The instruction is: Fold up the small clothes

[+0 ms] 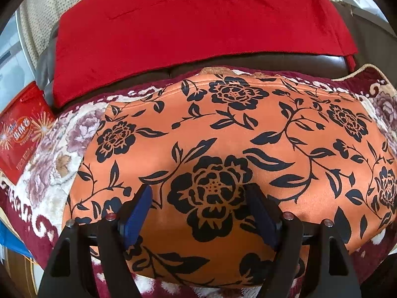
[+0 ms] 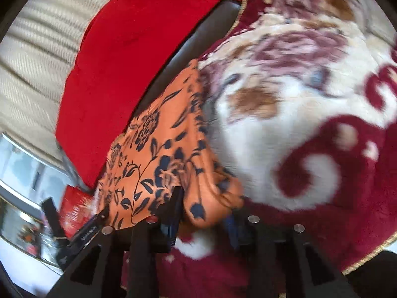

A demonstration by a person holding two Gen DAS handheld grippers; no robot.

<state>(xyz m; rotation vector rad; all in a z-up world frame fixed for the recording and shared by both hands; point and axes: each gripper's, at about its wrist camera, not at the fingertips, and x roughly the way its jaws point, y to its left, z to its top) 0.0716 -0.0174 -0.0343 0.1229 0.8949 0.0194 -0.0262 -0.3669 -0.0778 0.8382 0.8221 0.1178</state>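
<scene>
Left tongs [image 1: 198, 196] spread over orange floral garment [image 1: 223, 134], red bag's [image 1: 22, 134] lettering unreadable

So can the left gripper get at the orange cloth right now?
Probably yes: the left gripper hangs open right over the orange cloth, which lies flat on the blanket with nothing between.

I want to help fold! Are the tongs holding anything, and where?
Right tongs pinch the orange flowered cloth at its bunched near edge. Left tongs hold nothing.

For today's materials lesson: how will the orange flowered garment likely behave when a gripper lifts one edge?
The orange flowered garment is probably floppy: its edge bunches in folds by the right gripper. Likely light, since it lies thin and flat on the plush blanket.
</scene>
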